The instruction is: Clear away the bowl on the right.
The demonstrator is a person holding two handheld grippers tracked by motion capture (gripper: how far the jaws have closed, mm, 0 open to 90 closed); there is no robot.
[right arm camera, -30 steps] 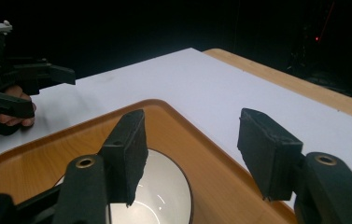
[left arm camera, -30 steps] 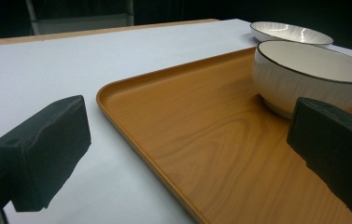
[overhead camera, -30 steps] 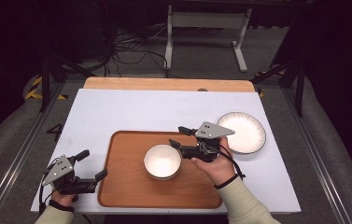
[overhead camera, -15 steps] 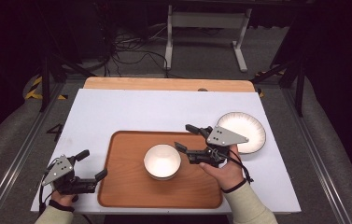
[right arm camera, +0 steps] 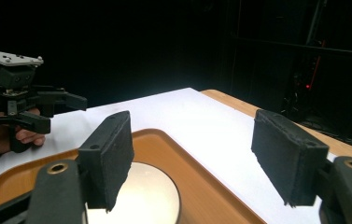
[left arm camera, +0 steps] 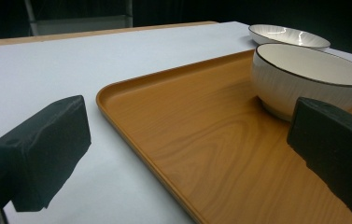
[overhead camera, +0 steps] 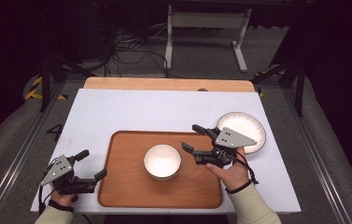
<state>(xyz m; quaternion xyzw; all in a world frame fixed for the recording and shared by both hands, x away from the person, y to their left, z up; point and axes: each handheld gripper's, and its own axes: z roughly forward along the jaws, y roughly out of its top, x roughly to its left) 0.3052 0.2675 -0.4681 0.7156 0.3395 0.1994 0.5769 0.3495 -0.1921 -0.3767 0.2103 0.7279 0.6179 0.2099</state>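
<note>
So the right gripper [overhead camera: 196, 140] is wide open with nothing in it, hanging just to the right of the bowl [overhead camera: 162, 161] and a bit above the tray. In the right gripper view its two black pads [right arm camera: 110, 156] frame the near rim of the bowl [right arm camera: 136, 196] with lots of air between them. The bowl itself sits upright, roughly in the middle of the wooden tray [overhead camera: 131, 196], white with a thin dark rim line. Right of the bowl, off the tray on the white table [overhead camera: 117, 112], there's a shallow white plate [overhead camera: 248, 128], partly behind the gripper's grey plate.

The left gripper [overhead camera: 87, 163] is also open and empty, parked left of the bowl with one jaw over the tray's left edge and the other over the table. In its own view the bowl [left arm camera: 304, 77] is well apart from both pads.

My read: either the bowl or the plate is the next grab. If it's the bowl, I'd come down so one pad goes inside the rim and one outside, pinch the wall square, not at an angle, and close slowly since glazed ceramic likes to slip. Lift straight up so it doesn't drag on the tray
</note>
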